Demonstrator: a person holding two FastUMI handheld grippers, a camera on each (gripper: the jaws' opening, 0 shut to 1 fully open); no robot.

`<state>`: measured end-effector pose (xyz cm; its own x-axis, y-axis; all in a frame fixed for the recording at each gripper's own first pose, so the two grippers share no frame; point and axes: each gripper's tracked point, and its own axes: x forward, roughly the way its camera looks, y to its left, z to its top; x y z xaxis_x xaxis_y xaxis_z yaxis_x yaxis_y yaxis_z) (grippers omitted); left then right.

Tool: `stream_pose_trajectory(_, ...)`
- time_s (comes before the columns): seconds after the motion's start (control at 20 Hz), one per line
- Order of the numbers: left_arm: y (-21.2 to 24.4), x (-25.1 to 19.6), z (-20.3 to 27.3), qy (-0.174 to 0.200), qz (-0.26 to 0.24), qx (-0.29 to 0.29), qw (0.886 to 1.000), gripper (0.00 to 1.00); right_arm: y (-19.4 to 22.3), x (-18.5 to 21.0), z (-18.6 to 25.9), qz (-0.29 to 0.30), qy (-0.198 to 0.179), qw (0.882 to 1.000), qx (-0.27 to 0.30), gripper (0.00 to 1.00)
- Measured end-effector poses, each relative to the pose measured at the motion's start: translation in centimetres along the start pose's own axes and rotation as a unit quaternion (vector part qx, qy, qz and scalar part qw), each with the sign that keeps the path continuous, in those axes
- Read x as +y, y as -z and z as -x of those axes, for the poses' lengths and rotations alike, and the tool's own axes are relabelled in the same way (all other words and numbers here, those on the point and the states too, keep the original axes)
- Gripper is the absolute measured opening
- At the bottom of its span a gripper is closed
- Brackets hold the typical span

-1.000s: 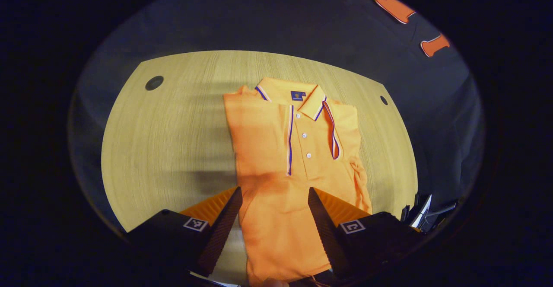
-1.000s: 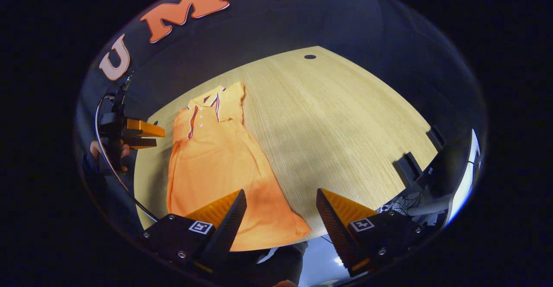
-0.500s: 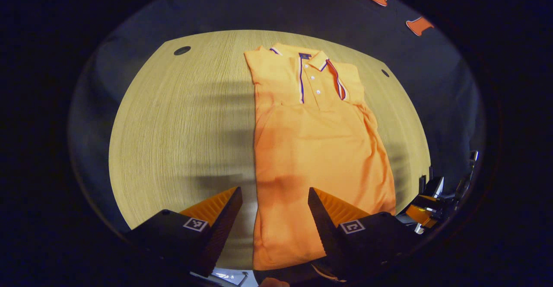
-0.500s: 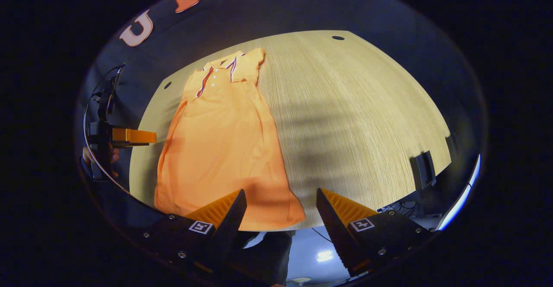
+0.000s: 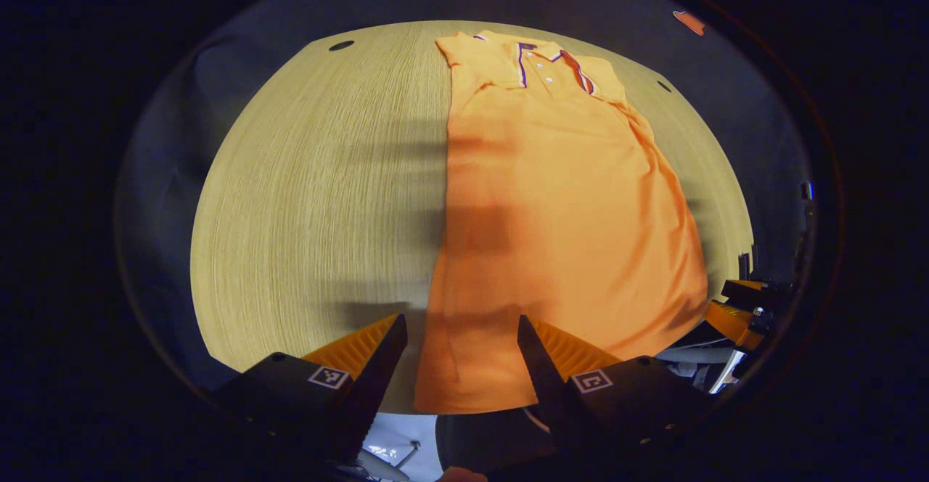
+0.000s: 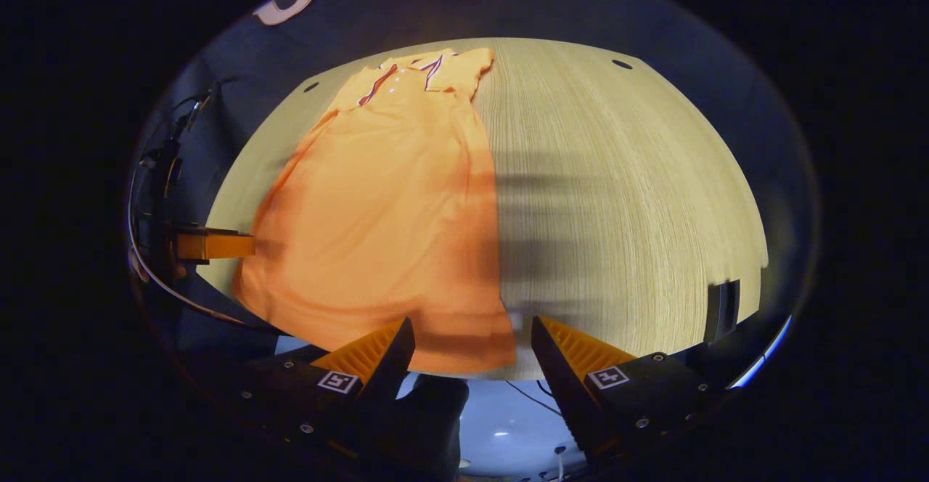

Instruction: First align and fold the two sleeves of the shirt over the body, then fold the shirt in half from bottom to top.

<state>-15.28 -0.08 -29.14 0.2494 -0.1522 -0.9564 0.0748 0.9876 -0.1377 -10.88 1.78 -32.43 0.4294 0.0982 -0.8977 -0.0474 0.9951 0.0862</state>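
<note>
shirt [image 5: 559, 213] flat on table [image 5: 312, 199], sleeves seemingly folded in | left gripper [image 5: 461, 337] released | right gripper [image 6: 472, 338] released

The orange polo shirt's [image 5: 559, 206] folded sleeves are hidden under its body, and the right gripper's fingers [image 6: 374, 362] cover part of its hem.

No words or numbers can be read. Each gripper finger carries a small square coded marker [image 5: 326, 377] near its base, not legible as text.
</note>
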Motion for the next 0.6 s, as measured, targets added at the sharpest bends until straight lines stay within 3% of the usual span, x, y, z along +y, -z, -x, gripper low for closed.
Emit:
stream_pose_trajectory(0.15, 2.3, -0.7, -0.3, -0.001, 0.006, 0.012, 1.0, 0.95, 0.7, 0.0, -0.9, 0.003, 0.0, 1.0, 0.013, 0.99)
stream_pose_trajectory(0.2, 3.0, -1.2, -0.4, 0.0, 0.006, 0.015, 1.0, 0.91, 0.8, 0.2, -1.1, -0.001, -0.003, 1.0, 0.016, 0.98)
stream_pose_trajectory(0.45, 4.5, 0.2, -1.0, -0.036, 0.006, 0.015, 0.999, 0.95, 1.7, 0.1, -1.8, 0.017, -0.003, 1.0, 0.026, 0.98)
stream_pose_trajectory(0.5, 4.6, 0.2, -0.7, -0.036, 0.004, 0.015, 0.999, 0.9, 1.6, 0.0, -1.9, 0.02, -0.001, 0.999, 0.027, 0.96)
stream_pose_trajectory(0.6, 4.6, -0.1, -0.8, -0.034, -0.029, 0.007, 0.999, 0.91, 1.6, -0.1, -1.9, 0.025, 0.003, 0.999, 0.029, 0.93)
